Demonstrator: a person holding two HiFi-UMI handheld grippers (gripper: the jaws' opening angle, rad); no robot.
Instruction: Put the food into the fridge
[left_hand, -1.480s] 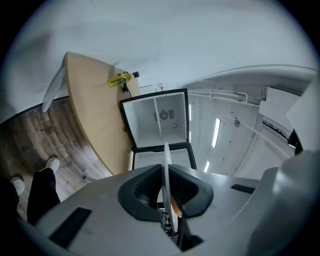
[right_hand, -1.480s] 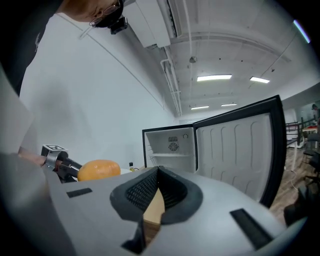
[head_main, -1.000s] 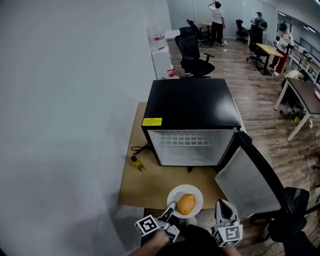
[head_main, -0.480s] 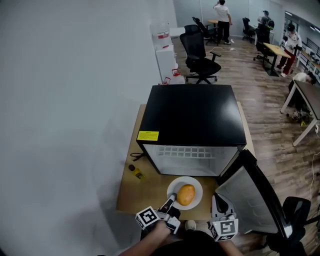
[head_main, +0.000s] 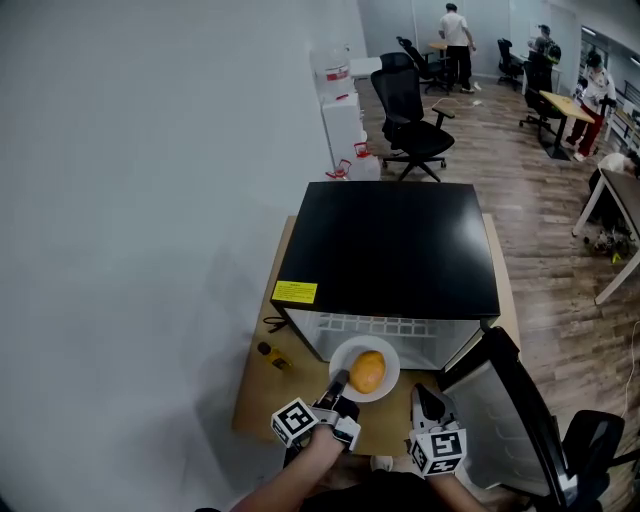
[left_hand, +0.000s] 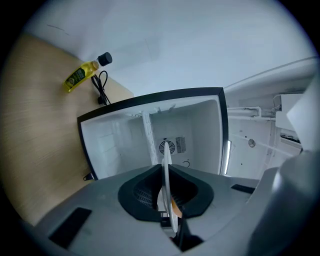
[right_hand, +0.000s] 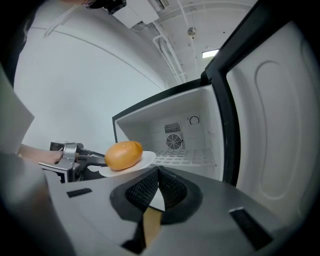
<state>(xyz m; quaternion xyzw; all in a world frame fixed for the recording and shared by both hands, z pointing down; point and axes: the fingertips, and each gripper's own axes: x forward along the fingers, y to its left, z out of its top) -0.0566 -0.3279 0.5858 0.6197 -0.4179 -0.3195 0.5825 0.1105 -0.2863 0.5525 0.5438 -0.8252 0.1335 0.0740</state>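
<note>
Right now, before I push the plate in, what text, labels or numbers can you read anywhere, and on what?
No text is legible in any view.
Yellow sticker on the black mini fridge, front top corner: print too small to read.
Label on the yellow bottle: blurred, unreadable.
Red marking on the white boxes by the wall: too small.
Marker cubes: black-and-white patterns, no words.

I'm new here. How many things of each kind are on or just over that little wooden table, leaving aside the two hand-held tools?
fridge, door open: 1
white plate: 1
orange food on the plate: 1
yellow bottle: 1
Total: 4
</note>
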